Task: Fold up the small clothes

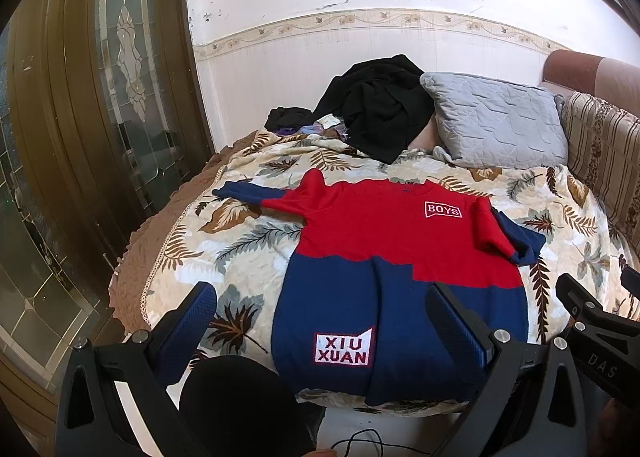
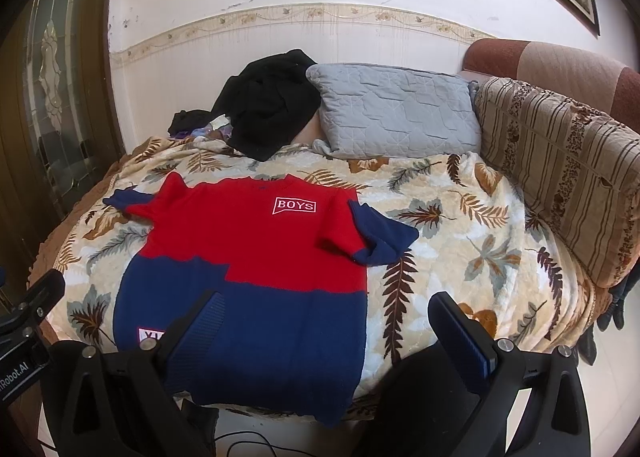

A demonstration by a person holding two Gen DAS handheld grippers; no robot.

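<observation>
Red-and-navy knit sweater: spread flat, face up, on leaf-print bedspread; one sleeve out, other tucked against body; folding judged barely begun. Left hand-held gripper and right hand-held gripper: jaws wide, empty, over hem. Black clothes heap, grey pillow behind, clear of work

Grey pillow beside black clothes on leaf-patterned blanket.
</observation>
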